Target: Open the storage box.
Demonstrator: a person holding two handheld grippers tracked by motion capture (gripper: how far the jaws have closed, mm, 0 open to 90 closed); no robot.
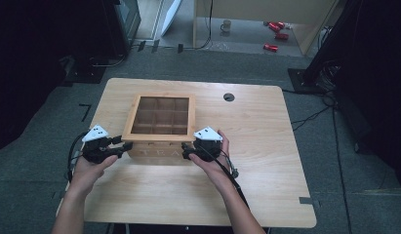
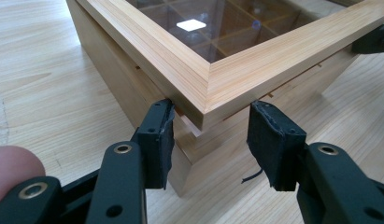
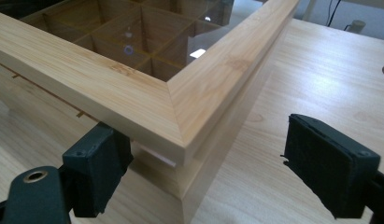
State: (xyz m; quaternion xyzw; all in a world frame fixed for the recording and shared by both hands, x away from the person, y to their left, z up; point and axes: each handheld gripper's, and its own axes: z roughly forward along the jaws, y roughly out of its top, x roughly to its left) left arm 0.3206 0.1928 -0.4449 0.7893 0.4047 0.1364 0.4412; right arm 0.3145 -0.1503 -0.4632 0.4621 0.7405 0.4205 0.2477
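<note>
Wooden tea box (image 1: 161,122) mid-counter (image 1: 256,126), glass lid (image 2: 236,60) down or barely cracked, left gripper (image 1: 121,145) and right gripper (image 1: 187,150) at near corners, both jaws apart, nothing clamped, lifting probably still ahead.

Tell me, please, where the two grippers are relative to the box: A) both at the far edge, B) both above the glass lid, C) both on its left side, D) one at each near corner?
D: the left gripper and right gripper each sit open at a near corner of the box, jaws straddling the corner in both gripper views.
</note>
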